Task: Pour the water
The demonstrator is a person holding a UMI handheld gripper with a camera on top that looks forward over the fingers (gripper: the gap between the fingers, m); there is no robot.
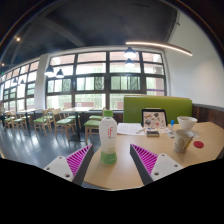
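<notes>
**One bottle between open fingers, one cup beyond**

The room is a café-like hall with a long wall of windows (95, 80) across the back and one strip light (160, 46) slanting overhead. Under the windows sits one green sofa (155, 106). To its left stand several wooden chairs with green seats (62, 122); their exact number cannot be told.

One wooden table (125, 165) fills the foreground. On it, from largest to smallest:

- One white sheet or mat (132, 129) lying flat near the table's far side.
- One upright card or small stand (154, 120) with a printed face, just beyond the sheet.
- One clear bottle (108, 143) with a green label and a pale cap, upright on the table.
- One white cup (185, 127) to the right, beyond the right finger and well apart from the bottle.
- One small red disc (198, 144) on the table just right of the cup.

The gripper (110, 162) is released: its two fingers stand wide, each showing one magenta pad (79, 160). The bottle stands between them, with a gap at either side, resting on the table on its own. Neither finger touches it.
</notes>
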